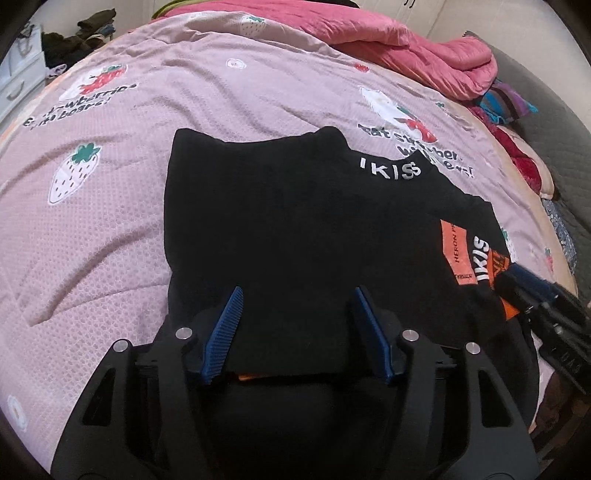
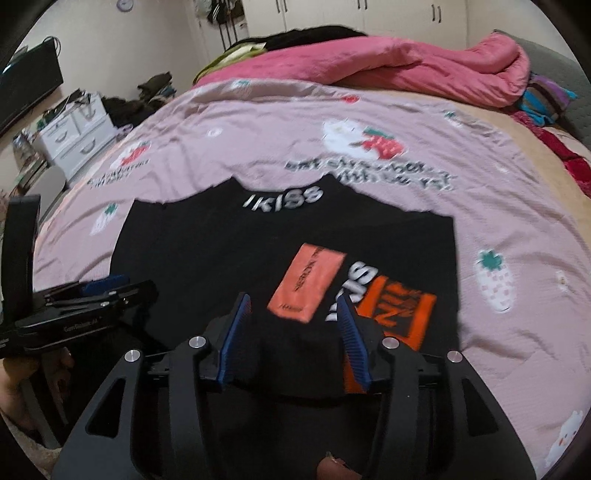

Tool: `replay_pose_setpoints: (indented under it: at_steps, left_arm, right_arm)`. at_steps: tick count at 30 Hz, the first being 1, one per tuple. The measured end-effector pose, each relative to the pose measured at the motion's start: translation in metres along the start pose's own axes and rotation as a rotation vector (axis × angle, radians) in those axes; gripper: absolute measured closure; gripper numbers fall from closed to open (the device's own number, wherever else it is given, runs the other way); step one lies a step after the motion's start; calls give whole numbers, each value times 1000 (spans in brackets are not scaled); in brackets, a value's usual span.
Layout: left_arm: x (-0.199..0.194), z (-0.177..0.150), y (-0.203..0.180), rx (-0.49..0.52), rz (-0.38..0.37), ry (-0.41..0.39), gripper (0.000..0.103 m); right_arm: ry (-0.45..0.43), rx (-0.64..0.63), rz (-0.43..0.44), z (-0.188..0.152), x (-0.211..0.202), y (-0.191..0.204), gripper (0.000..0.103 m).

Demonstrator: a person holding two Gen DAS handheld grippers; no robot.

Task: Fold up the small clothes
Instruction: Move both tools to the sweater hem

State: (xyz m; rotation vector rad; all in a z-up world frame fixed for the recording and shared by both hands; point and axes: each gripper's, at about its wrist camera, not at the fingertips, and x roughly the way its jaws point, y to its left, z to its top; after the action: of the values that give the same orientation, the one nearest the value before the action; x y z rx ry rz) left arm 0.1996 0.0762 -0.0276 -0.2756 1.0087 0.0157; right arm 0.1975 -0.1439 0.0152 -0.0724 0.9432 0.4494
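A small black top (image 1: 295,206) with white "IKISS" lettering and orange patches lies partly folded on the pink strawberry bedspread (image 1: 110,229). My left gripper (image 1: 297,295) is open, its blue pads on either side of the garment's near hem. My right gripper (image 2: 293,306) is open over the near right part of the top (image 2: 221,251), beside the orange patches (image 2: 306,282). The right gripper shows at the right edge of the left wrist view (image 1: 524,284). The left gripper shows at the left of the right wrist view (image 2: 99,290).
A rumpled pink quilt (image 2: 406,62) lies along the far side of the bed, with coloured cloths (image 2: 543,99) at the far right. White drawers (image 2: 77,136) and dark clothes stand beyond the bed's left edge. Wardrobe doors (image 2: 332,14) are behind.
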Motion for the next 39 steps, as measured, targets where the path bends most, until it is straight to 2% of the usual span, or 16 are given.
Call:
replay_pose_setpoints:
  at_steps: [4,9,12,17,21,23,27,29,35,37,39]
  left_arm:
    - [1,-3,2,-4,-10,2,49]
    - [0,-5,1,5,-9,-2,49]
    - [0,-4,-1,7,-4,-2,49]
    - [-4,-5,-1,5,-8,-11,49]
    - [-10,-6,-4,9,-12,-21,46]
    - [-15,-6,-4,5,-21,-28,44]
    - [-26,-8,-6,13,-20,-44,41]
    - [-32,-9,-6,12,-18,-54,38]
    - [-55,-12,-6,11,-17,-93,32]
    - [-63,-15,-7,13,-10,-104,25]
    - [-69,-17,-7,14,-9,-113,24]
  right_arm:
    - [99,4,-16,-13,23,-1,51]
    - [96,7,-23,-21,26,0,51]
    - [73,12,-16,-20,19,2,48]
    - [9,25,-10,-16,-5,0,33]
    - [-31,55,2,-13,-20,-7,27]
    - [-49,72,15,-12,-27,-10,19]
    - [-80,87,31,-11,-41,-13,16]
    - [-99,86,37,-12,-49,-13,10]
    - [-136,90,37,-14,-68,-14,9]
    - [-144,88,40,-16,-75,-14,7]
    - [-152,88,36,-16,-80,-14,7]
